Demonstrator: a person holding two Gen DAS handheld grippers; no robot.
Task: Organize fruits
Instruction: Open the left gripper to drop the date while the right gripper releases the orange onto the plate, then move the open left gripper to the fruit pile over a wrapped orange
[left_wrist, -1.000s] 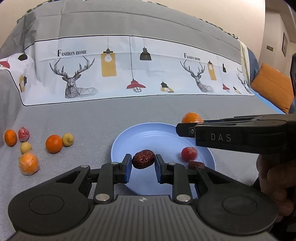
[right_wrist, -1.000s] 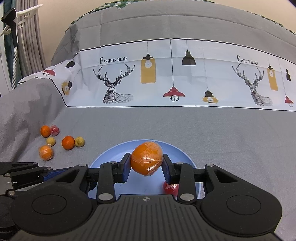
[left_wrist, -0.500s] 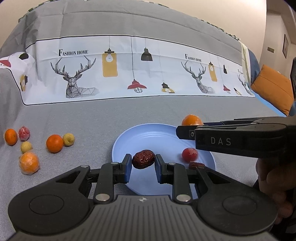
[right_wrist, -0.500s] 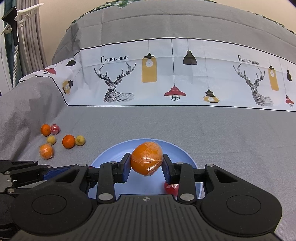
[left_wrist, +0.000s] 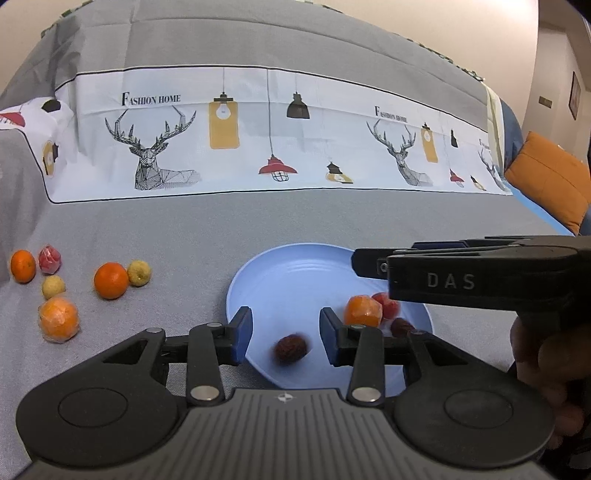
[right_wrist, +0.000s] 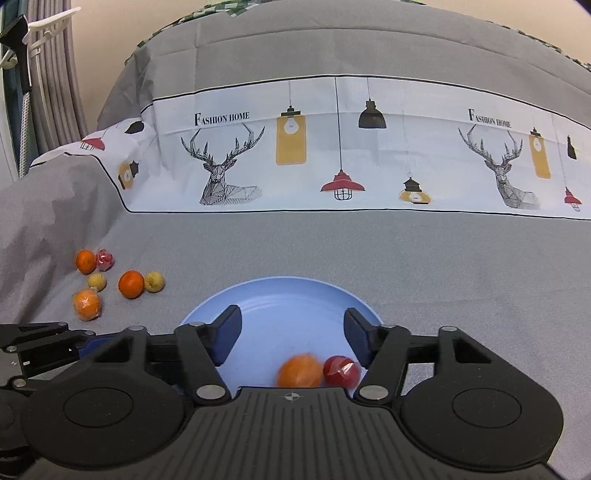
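Blue plate (left_wrist: 295, 266) holds date (left_wrist: 290, 348), orange (left_wrist: 362, 311) (wrapped).

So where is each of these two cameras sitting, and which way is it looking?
Left wrist view: sits on the left gripper, looking forward and down at the blue plate. Its jaws are opening over a dark red date. The right gripper and a hand show at right.
Right wrist view: sits on the right gripper, looking forward and down at the same plate. Its jaws are opening above a wrapped orange. The left gripper shows at lower left.
Shared: the plate, the wrapped orange, the loose fruit at left, the grey printed cover.
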